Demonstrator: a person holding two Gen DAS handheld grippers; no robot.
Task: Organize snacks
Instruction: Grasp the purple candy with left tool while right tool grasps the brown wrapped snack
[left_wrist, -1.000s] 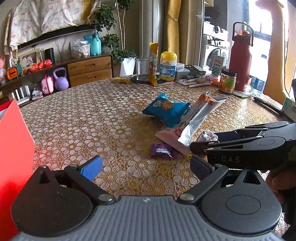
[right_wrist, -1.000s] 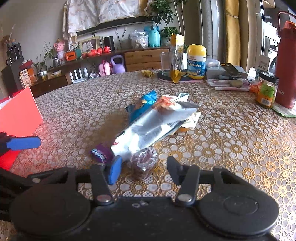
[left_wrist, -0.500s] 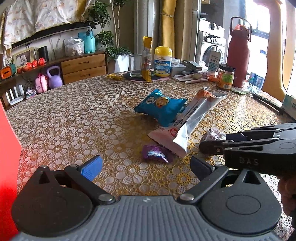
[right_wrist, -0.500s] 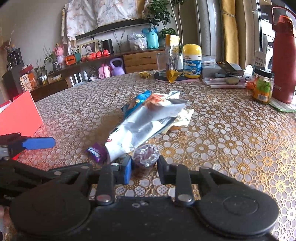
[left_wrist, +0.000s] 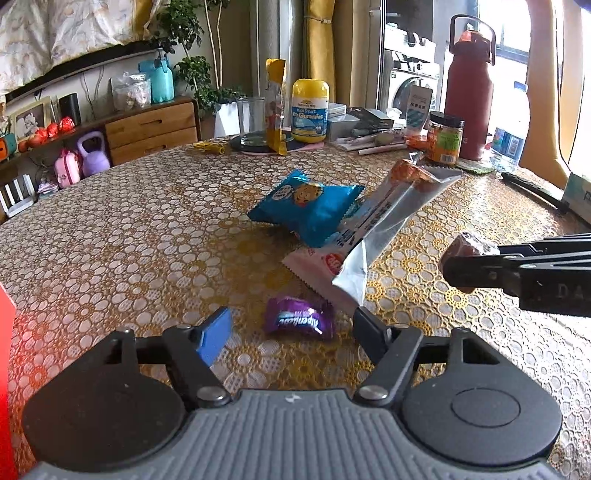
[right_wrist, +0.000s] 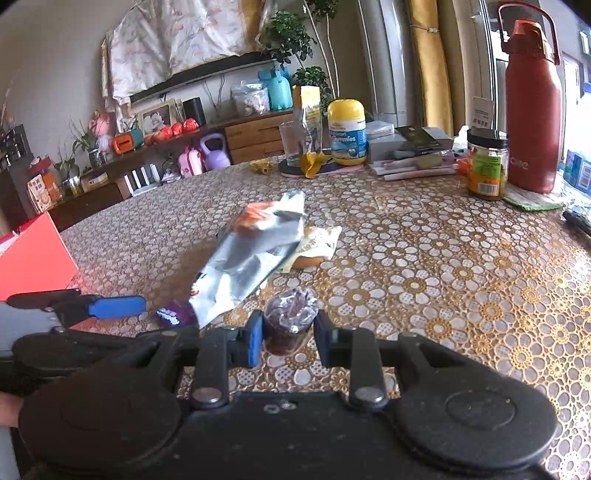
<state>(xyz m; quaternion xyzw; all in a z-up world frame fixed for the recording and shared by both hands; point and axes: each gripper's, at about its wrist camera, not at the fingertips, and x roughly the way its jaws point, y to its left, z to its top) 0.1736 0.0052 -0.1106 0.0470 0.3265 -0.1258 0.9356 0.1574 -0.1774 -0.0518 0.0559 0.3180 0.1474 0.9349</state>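
The table (left_wrist: 110, 236) fills both views, and the red box (right_wrist: 33, 258) has slid almost out of the left view. The silver pack (left_wrist: 388, 221) still lies over the blue bag (left_wrist: 306, 206). The right gripper (right_wrist: 288, 336), a second ago open around the foil candy (right_wrist: 290, 317), now clamps it clear of the table. The left gripper (left_wrist: 291, 328) has advanced; its jaws are closing around the purple candy (left_wrist: 299, 321), pads not yet touching.

Round worktop (left_wrist: 110, 240) w/ gold-and-white floral lace cover. Behind it a low wooden sideboard (left_wrist: 151, 125) w/ drawers against a pale wall (right_wrist: 55, 74); floral cloth (right_wrist: 177, 44) hangs above. Leafy houseplant (left_wrist: 192, 70) in the corner, yellow curtain (left_wrist: 321, 48) beside it. Washing machine (left_wrist: 406, 88) further back (partly hidden). Bright daylight from a window (left_wrist: 509, 29) at right.
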